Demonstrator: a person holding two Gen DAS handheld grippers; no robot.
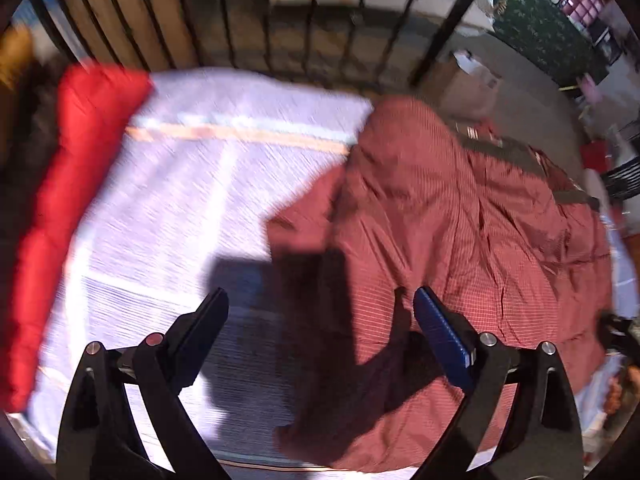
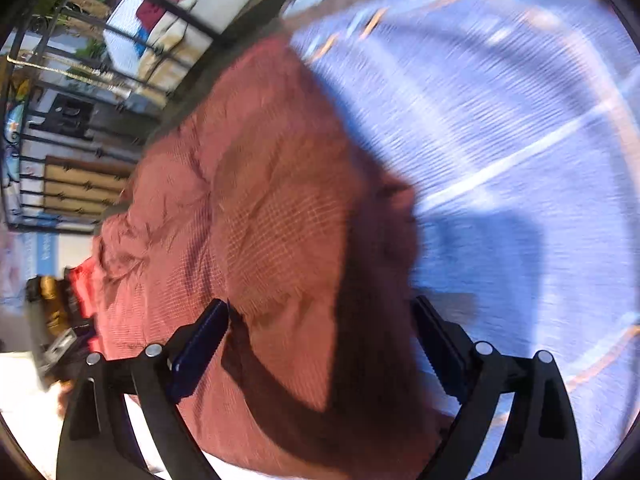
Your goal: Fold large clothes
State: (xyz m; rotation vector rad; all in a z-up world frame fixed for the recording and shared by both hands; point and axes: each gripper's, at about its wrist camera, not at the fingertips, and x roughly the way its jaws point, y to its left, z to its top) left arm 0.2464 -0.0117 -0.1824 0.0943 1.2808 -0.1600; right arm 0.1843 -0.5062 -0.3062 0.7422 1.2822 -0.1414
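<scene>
A dark red checked garment lies crumpled on the pale blue striped bedsheet, filling the right half of the left wrist view. My left gripper hovers above its left edge, jaws wide, nothing between the fingers. In the right wrist view the same garment covers the middle and left, over the sheet. My right gripper hangs above the garment with its jaws wide and empty. Both views are blurred.
A red pillow lies along the sheet's left side. Black metal bed rails stand at the far end, and another railing shows at the left. A cardboard box and clutter sit on the floor beyond.
</scene>
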